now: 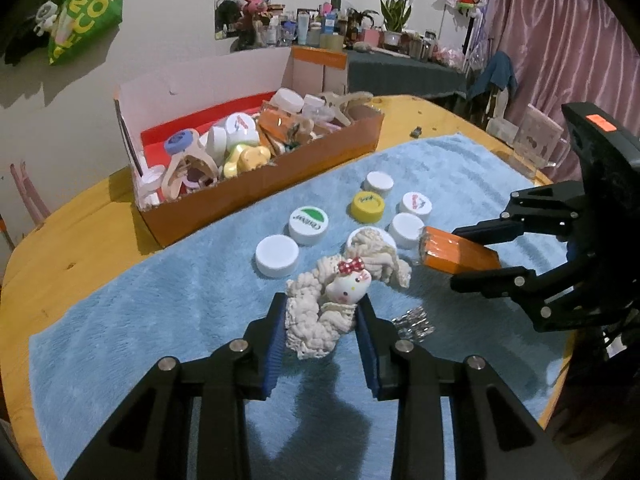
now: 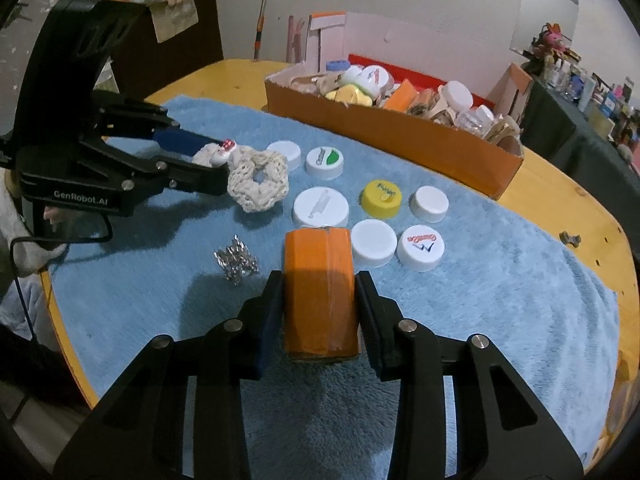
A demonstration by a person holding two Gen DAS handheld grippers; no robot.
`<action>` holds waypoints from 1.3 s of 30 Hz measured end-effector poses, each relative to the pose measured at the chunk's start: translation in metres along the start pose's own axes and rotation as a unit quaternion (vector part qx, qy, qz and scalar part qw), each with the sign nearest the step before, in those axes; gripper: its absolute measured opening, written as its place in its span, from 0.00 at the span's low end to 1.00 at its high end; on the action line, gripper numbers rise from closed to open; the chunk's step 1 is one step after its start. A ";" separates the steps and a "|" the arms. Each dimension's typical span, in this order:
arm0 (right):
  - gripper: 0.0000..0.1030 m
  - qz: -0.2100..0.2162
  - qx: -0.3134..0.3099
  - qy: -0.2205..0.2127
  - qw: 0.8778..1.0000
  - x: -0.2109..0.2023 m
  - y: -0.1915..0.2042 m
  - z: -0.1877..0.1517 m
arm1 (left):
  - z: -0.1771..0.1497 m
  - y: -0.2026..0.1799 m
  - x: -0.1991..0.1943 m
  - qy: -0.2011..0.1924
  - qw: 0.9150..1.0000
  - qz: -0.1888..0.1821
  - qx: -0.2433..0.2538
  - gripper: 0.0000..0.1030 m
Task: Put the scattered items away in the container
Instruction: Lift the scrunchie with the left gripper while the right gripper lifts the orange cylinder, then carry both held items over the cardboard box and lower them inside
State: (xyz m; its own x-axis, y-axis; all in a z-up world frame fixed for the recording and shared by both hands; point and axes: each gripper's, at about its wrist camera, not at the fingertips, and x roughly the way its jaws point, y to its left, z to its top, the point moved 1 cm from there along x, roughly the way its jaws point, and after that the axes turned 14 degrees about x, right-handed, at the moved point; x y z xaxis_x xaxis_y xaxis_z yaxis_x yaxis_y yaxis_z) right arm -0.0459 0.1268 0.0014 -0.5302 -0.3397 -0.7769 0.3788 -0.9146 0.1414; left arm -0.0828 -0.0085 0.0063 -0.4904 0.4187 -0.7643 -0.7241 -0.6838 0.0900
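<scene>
My left gripper (image 1: 322, 320) is shut on a cream knitted scrunchie (image 1: 316, 320) with a white cat charm and red bow, held just above the blue towel (image 1: 160, 300); it also shows in the right wrist view (image 2: 258, 182). My right gripper (image 2: 318, 300) is shut on an orange block (image 2: 320, 292), seen in the left wrist view (image 1: 460, 256) too. Several bottle caps lie on the towel, among them a yellow cap (image 1: 368, 206) and a green-marked cap (image 1: 308, 224). The orange cardboard box (image 1: 260, 188) holds many items.
A small silver clip bundle (image 2: 236, 260) lies on the towel between the grippers. The towel covers a round wooden table (image 1: 80, 232). The box's white lid (image 1: 200, 84) stands open behind it. A cluttered dark shelf (image 1: 400, 68) and pink curtain (image 1: 560, 40) are beyond.
</scene>
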 end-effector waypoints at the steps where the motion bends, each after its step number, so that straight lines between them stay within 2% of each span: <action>1: 0.33 0.001 0.001 -0.004 1.000 -0.003 0.000 0.001 | 0.001 -0.001 -0.002 -0.002 1.000 0.000 0.000 0.34; 15: 0.33 0.016 0.012 -0.051 0.999 -0.040 0.006 0.016 | 0.021 -0.011 -0.040 -0.048 0.998 0.026 -0.034 0.34; 21: 0.33 0.020 0.011 -0.066 0.998 -0.052 0.007 0.026 | 0.032 -0.008 -0.050 -0.056 0.995 0.054 -0.060 0.34; 25: 0.33 0.021 0.011 -0.074 0.997 -0.058 0.008 0.034 | 0.039 -0.008 -0.055 -0.053 0.991 0.101 -0.067 0.34; 39: 0.33 0.020 0.031 -0.103 0.994 -0.066 0.010 0.059 | 0.060 -0.013 -0.061 -0.073 0.981 0.153 -0.092 0.34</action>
State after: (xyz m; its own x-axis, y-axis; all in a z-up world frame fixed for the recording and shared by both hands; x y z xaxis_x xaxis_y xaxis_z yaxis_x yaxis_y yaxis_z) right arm -0.0522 0.1270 0.0901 -0.6621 -0.4083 -0.6285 0.3591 -0.9089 0.2122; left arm -0.0728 0.0112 0.0901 -0.7456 0.2480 -0.6185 -0.4378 -0.8821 0.1741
